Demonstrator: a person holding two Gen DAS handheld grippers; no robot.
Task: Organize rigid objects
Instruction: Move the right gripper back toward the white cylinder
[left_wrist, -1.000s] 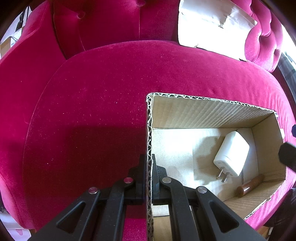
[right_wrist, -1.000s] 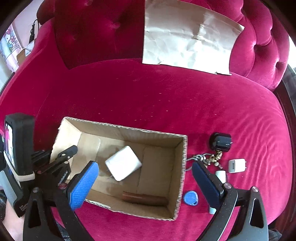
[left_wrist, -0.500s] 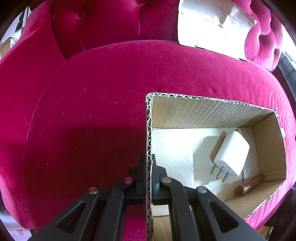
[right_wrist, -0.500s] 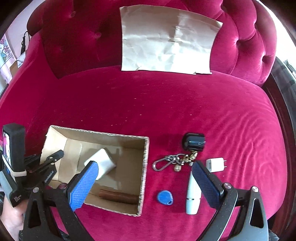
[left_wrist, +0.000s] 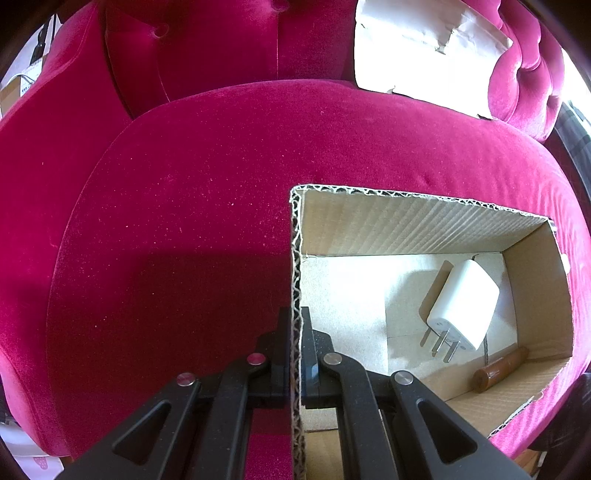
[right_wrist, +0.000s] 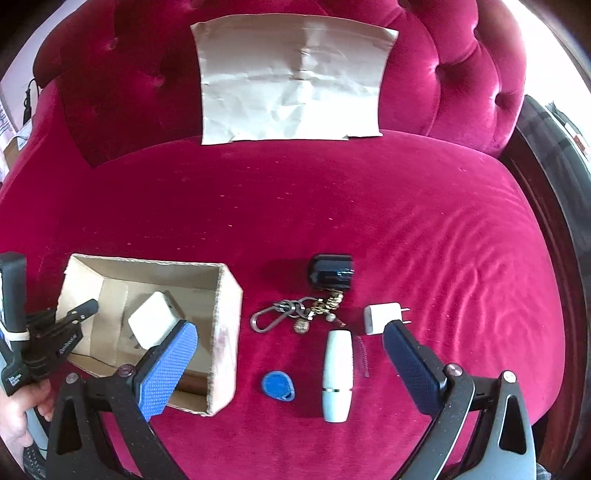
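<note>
The left hand-held gripper (left_wrist: 295, 325) is clamped on the near wall of the open corrugated cardboard box (left_wrist: 406, 221), which sits on the crimson velvet sofa seat (right_wrist: 332, 203) and contains a white plug-in charger cube (left_wrist: 463, 304) and a brown cylinder (left_wrist: 500, 369). The right hand-held gripper (right_wrist: 290, 349) hangs wide and empty over a white capsule-shaped bottle (right_wrist: 337, 374), blue teardrop key fob (right_wrist: 277, 386), metal keyring bunch (right_wrist: 299, 314), small white plug adapter (right_wrist: 380, 316) and black cylindrical cap (right_wrist: 331, 272).
</note>
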